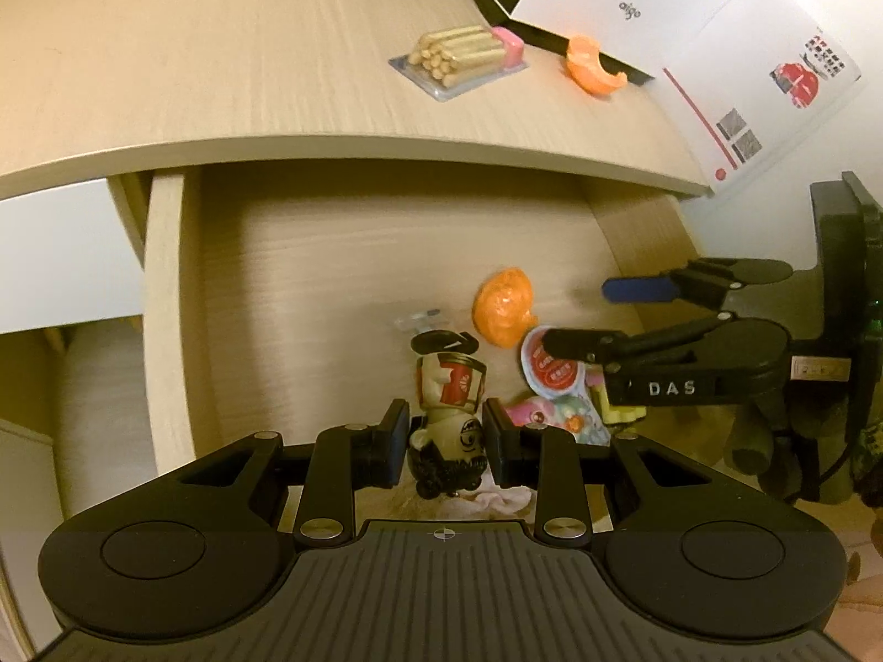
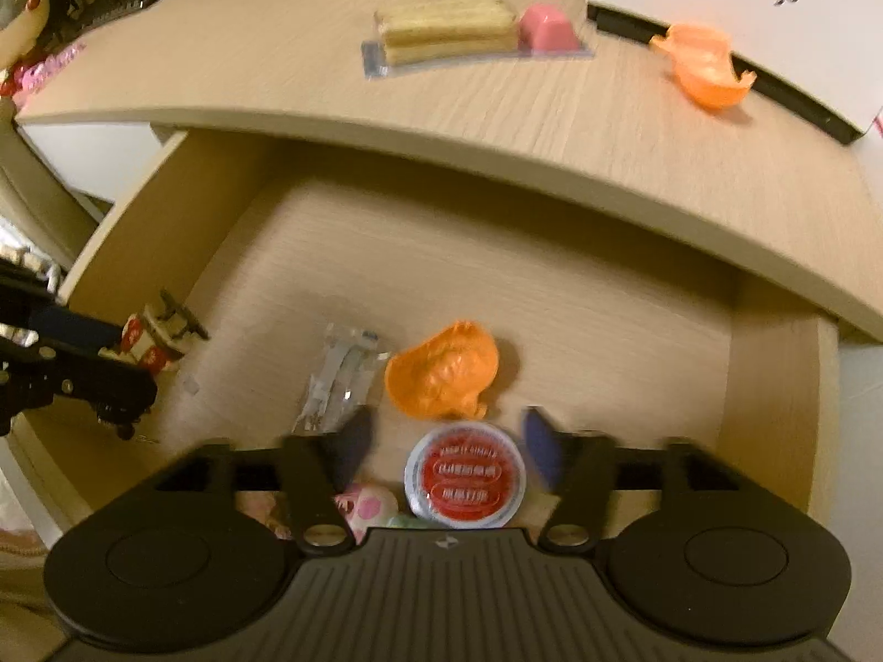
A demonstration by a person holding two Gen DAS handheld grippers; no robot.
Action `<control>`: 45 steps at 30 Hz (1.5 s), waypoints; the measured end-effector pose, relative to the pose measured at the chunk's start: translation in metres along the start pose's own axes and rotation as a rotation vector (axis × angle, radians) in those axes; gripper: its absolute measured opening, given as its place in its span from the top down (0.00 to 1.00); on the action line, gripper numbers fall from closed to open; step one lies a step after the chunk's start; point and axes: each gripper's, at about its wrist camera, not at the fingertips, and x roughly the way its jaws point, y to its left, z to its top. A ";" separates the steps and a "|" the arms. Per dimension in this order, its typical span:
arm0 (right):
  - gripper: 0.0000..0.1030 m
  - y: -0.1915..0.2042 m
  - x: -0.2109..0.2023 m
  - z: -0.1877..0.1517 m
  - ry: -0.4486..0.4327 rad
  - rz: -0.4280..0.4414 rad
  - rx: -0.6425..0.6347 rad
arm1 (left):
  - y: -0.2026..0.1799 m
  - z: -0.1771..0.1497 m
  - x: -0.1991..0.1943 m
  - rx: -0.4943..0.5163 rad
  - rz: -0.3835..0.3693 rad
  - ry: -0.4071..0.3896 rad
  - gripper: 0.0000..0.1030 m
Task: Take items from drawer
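Note:
The wooden drawer (image 1: 165,303) (image 2: 772,386) stands pulled out under the desk top. My left gripper (image 1: 447,441) (image 2: 129,356) is shut on a cream toy figurine (image 1: 450,425) (image 2: 157,334) with a black beard, a black hat and a red-and-white wrap. My right gripper (image 2: 450,441) (image 1: 596,314) is open, its fingers on either side of a round cup with a red lid (image 2: 463,474) (image 1: 552,372), not touching it. Just beyond the cup lie an orange plastic piece (image 2: 441,369) (image 1: 502,306) and a clear wrapper (image 2: 339,380) (image 1: 422,320).
On the desk top are a pack of biscuit sticks with a pink tub (image 1: 458,58) (image 2: 469,33), a second orange piece (image 1: 593,66) (image 2: 706,66) and a white box (image 1: 634,5) (image 2: 745,0). Pink and pastel packets (image 1: 552,414) (image 2: 367,502) lie at the drawer's near end.

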 end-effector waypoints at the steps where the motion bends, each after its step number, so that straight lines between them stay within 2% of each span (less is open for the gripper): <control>1: 0.30 0.000 -0.002 0.001 -0.016 -0.003 0.003 | 0.001 0.000 0.000 -0.006 0.000 -0.001 0.69; 4: 0.27 0.002 0.003 0.004 -0.032 -0.007 0.007 | 0.002 -0.002 0.001 -0.015 0.005 0.003 0.69; 7: 0.27 0.004 0.012 0.008 -0.011 0.009 -0.009 | 0.003 -0.004 0.001 -0.019 0.010 0.008 0.69; 10: 0.26 0.007 0.029 0.012 0.030 0.018 -0.024 | 0.004 -0.003 0.000 -0.021 0.017 0.010 0.69; 14: 0.27 0.010 0.055 0.020 0.083 -0.025 -0.052 | 0.005 -0.002 0.000 -0.026 0.021 0.009 0.69; 17: 0.46 0.012 0.063 0.022 0.104 -0.034 -0.059 | 0.005 -0.002 0.000 -0.023 0.017 0.011 0.69; 22: 0.47 0.014 0.045 0.014 0.080 -0.058 -0.064 | 0.001 0.001 0.002 -0.003 -0.013 0.021 0.69; 23: 0.66 0.013 0.039 0.013 0.074 -0.054 -0.052 | -0.003 0.005 -0.002 0.010 -0.034 0.009 0.69; 24: 0.95 0.011 0.032 0.014 0.074 -0.039 -0.037 | -0.007 0.012 -0.008 0.021 -0.056 -0.010 0.69; 25: 0.95 0.007 0.023 0.015 0.072 -0.035 -0.009 | -0.011 0.022 -0.017 0.039 -0.077 -0.044 0.69; 28: 0.95 -0.004 -0.009 0.024 -0.024 -0.043 0.052 | -0.021 0.056 -0.038 0.095 -0.088 -0.140 0.69; 32: 0.95 -0.025 -0.032 0.038 -0.089 -0.081 0.108 | -0.027 0.091 -0.043 0.135 -0.091 -0.200 0.69; 37: 0.95 -0.032 -0.027 0.031 -0.051 -0.090 0.116 | -0.024 0.094 -0.028 0.134 -0.092 -0.159 0.69; 45: 0.95 -0.014 -0.014 0.017 0.019 -0.057 0.092 | 0.003 0.056 -0.009 0.073 -0.054 -0.064 0.69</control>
